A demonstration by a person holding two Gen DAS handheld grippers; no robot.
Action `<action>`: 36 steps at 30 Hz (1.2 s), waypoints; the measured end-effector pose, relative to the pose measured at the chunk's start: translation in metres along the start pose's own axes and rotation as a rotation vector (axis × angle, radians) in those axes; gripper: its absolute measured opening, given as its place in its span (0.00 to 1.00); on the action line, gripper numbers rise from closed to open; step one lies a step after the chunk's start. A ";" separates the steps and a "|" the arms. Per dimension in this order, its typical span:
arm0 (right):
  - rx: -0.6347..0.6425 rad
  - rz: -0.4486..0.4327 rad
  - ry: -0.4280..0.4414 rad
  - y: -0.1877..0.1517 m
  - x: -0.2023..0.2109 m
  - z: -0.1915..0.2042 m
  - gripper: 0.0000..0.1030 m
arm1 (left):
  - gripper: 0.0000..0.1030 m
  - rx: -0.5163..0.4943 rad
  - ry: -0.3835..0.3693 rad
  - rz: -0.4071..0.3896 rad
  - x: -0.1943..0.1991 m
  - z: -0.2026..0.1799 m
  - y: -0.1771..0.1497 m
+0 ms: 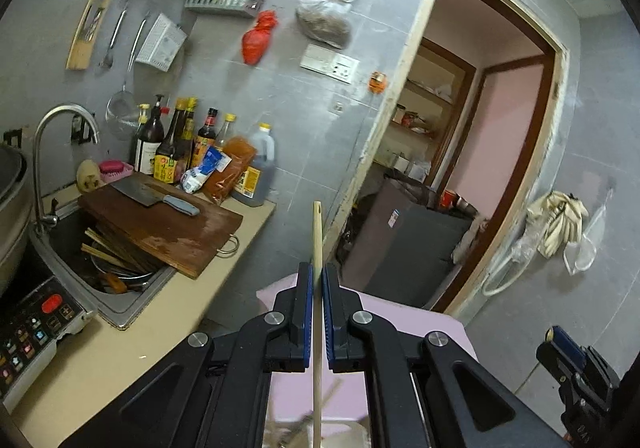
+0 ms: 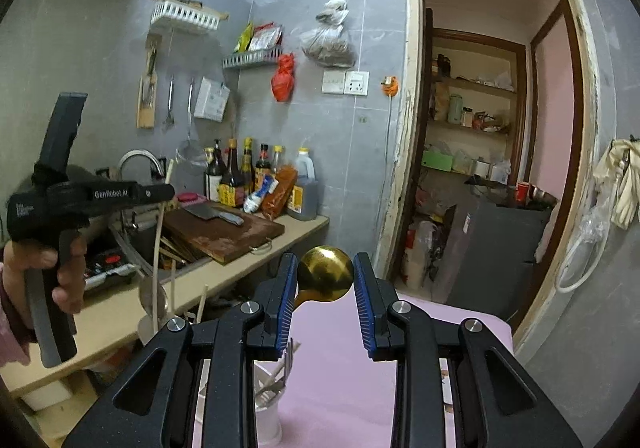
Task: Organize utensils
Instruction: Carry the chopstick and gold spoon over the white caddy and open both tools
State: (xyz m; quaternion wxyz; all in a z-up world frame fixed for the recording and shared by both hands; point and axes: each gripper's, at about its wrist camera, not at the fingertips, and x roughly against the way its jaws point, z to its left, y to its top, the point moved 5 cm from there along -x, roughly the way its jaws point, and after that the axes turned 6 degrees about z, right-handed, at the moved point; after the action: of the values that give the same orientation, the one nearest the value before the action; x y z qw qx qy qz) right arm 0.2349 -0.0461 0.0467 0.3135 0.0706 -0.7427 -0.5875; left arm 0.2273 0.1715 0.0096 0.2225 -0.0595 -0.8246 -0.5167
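My left gripper (image 1: 317, 276) is shut on the pale wooden handle of a ladle (image 1: 317, 240), held upright above the pink table (image 1: 420, 324). In the right wrist view the left gripper (image 2: 164, 191) shows at the left in a hand, with the ladle (image 2: 154, 288) hanging below it, its metal bowl down. My right gripper (image 2: 325, 288) holds a gold spoon (image 2: 325, 274), bowl up, between its blue pads; the pads touch the bowl's sides. A white utensil cup (image 2: 267, 404) with forks and sticks stands on the pink table (image 2: 332, 368) below.
A beige counter (image 1: 120, 340) at the left carries a sink (image 1: 100, 260) with chopsticks, a wooden board with a cleaver (image 1: 156, 195), sauce bottles (image 1: 180, 143) and an induction cooker (image 1: 36, 324). Utensils hang on the tiled wall. An open doorway (image 1: 480, 151) is at the right.
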 end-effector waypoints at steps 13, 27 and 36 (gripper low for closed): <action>0.131 0.114 -0.090 -0.023 -0.027 0.041 0.25 | 0.05 -0.087 -0.033 0.041 -0.018 0.002 -0.036; 0.083 0.163 -0.072 -0.030 -0.033 0.050 0.26 | 0.05 -0.123 -0.064 0.112 -0.015 0.007 -0.052; 0.013 0.146 -0.041 -0.034 -0.021 0.041 0.34 | 0.27 -0.117 -0.070 0.141 0.000 0.007 -0.059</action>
State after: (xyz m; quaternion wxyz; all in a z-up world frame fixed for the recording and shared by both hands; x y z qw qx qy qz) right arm 0.2195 -0.0124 0.0026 0.3400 0.0062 -0.7557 -0.5596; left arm 0.2060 0.1505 -0.0418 0.2256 -0.1481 -0.7942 -0.5445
